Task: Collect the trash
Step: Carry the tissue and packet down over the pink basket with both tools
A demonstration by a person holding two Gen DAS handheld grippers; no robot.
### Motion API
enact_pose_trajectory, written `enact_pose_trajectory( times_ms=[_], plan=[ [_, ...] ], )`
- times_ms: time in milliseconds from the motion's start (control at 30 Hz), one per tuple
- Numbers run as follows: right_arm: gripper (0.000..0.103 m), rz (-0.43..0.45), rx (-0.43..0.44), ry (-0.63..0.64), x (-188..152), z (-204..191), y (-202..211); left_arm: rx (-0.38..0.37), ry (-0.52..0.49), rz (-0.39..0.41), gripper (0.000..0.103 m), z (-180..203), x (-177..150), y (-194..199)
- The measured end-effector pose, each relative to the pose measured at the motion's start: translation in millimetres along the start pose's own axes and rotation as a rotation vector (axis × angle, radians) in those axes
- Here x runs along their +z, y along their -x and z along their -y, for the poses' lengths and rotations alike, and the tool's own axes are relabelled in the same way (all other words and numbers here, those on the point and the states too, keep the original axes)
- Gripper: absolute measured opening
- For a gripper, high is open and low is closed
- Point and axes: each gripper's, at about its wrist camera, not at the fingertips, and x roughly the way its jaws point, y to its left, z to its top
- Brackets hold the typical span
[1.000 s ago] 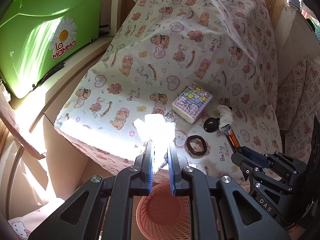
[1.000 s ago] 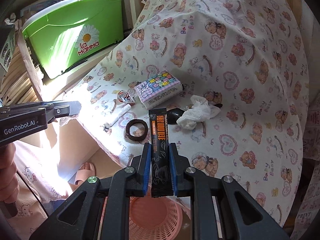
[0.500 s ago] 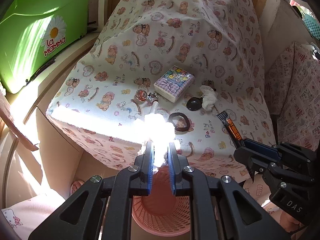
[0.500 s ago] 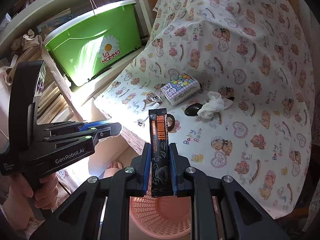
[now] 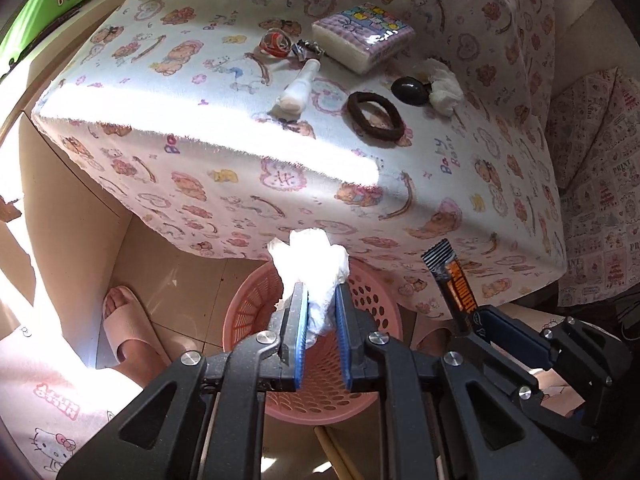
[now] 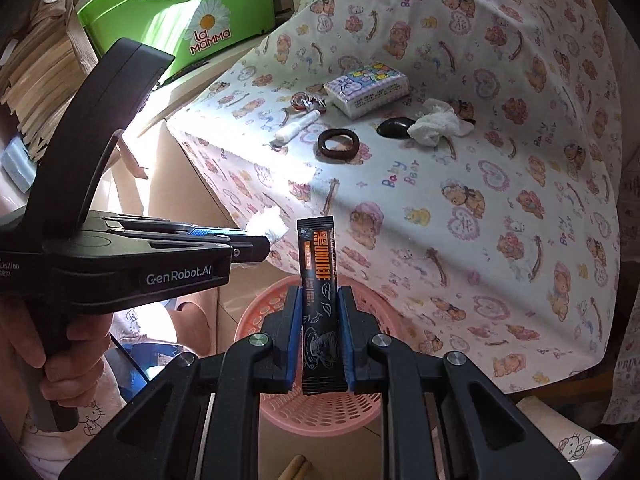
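Note:
My left gripper (image 5: 322, 292) is shut on a crumpled white tissue (image 5: 310, 258) and holds it above the pink perforated basket (image 5: 372, 308) on the floor. My right gripper (image 6: 319, 296) is shut on a black and orange sachet (image 6: 319, 264), held upright above the same basket (image 6: 256, 320). The sachet (image 5: 450, 280) and right gripper also show in the left wrist view at right. The left gripper's body (image 6: 120, 256) fills the left of the right wrist view. Another crumpled tissue (image 6: 434, 126) lies on the table.
The table has a bear-print cloth (image 5: 160, 120). On it lie a tissue pack (image 5: 362, 36), a brown hair tie (image 5: 376, 114), a black oval object (image 5: 408, 90), a white tube (image 5: 298, 92) and a small red item (image 5: 274, 42). A green tub (image 6: 180, 12) stands at left. A slippered foot (image 5: 124, 320) is beside the basket.
Both grippers have moved back and down off the table edge, so they now hang over the pink basket. Each still holds its item.

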Motion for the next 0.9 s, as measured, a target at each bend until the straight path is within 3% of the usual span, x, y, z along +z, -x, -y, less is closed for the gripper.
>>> enact_pose_trajectory(
  times_ms=[133, 233, 467, 900],
  plan=[
    [0.020, -0.056, -0.042, -0.030, -12, 3, -23, 0.056, -0.010, -0.059, 0.013, -4, -3, -28],
    [0.020, -0.137, -0.070, -0.028, -24, 4, -51, 0.048, 0.020, -0.108, 0.013, -9, -6, -49],
    [0.020, -0.230, -0.074, -0.070, -41, 11, -93, 0.055, 0.068, -0.207, 0.013, -24, -14, -90],
    [0.020, -0.284, -0.113, -0.042, -68, 0, -156, 0.088, 0.062, -0.319, 0.015, -40, -32, -147]
  ],
)
